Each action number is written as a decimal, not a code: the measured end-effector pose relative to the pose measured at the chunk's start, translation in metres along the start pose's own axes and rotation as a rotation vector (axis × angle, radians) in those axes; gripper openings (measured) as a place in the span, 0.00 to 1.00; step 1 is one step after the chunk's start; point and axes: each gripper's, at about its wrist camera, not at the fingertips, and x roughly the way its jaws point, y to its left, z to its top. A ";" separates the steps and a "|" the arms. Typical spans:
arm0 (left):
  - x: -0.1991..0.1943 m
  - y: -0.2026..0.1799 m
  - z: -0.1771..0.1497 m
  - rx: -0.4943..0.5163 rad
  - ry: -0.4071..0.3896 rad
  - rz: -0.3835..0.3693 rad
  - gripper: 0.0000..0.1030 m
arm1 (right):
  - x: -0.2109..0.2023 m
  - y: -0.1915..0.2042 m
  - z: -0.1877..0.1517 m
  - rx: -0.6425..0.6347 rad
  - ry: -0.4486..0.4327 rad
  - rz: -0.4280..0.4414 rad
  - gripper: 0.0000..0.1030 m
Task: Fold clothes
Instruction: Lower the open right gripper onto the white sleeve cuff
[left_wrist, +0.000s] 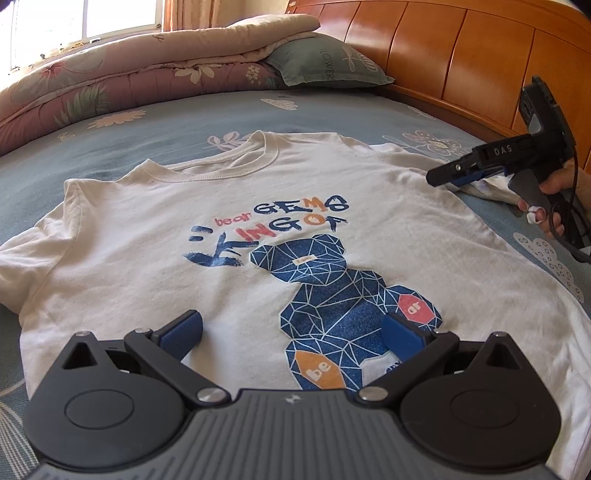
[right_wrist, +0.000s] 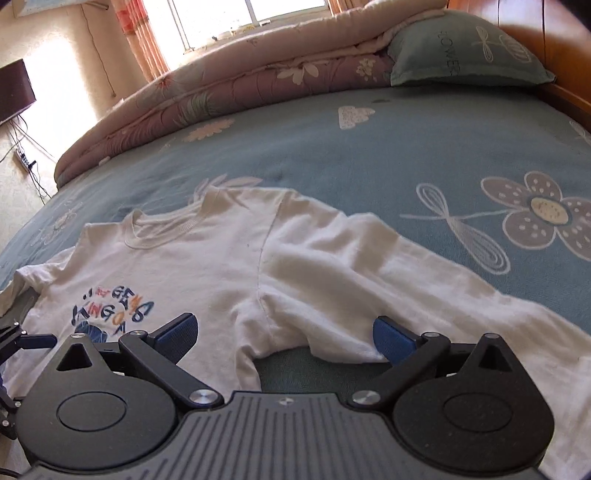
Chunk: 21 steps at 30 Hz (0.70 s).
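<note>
Setting: bedroom; blue floral bedsheet (left_wrist: 155, 147) carries the work, a rolled quilt (left_wrist: 110, 81) and green pillow (left_wrist: 325, 66) lie along its far edge, with a wooden headboard (left_wrist: 461, 55) on the right.
Left wrist view, garment: white T-shirt (left_wrist: 184, 206) lies face up and mostly flat, bear print (left_wrist: 332, 314) uppermost.
Left wrist view, left gripper (left_wrist: 291, 332): fingers spread wide, empty, over the lower chest.
Left wrist view, right gripper (left_wrist: 454, 177): low at the far sleeve; finger gap not readable from here.
Right wrist view, right gripper: fingers wide, bracketing the rumpled sleeve (right_wrist: 351, 266) by the underarm seam, nothing gripped.
Step, judged: first side fold not begun.
Next move, judged: pinch the sleeve edge, carry it inward across the chest.
</note>
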 end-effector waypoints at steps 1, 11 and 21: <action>0.000 0.000 0.000 -0.001 -0.001 0.000 0.99 | 0.000 0.001 -0.006 0.000 0.015 0.010 1.00; 0.001 0.000 0.000 0.000 -0.004 0.000 0.99 | -0.063 -0.036 0.019 0.028 -0.048 -0.021 0.99; 0.001 0.001 0.000 0.004 -0.010 -0.005 0.99 | -0.044 -0.119 0.026 -0.025 0.052 -0.302 0.56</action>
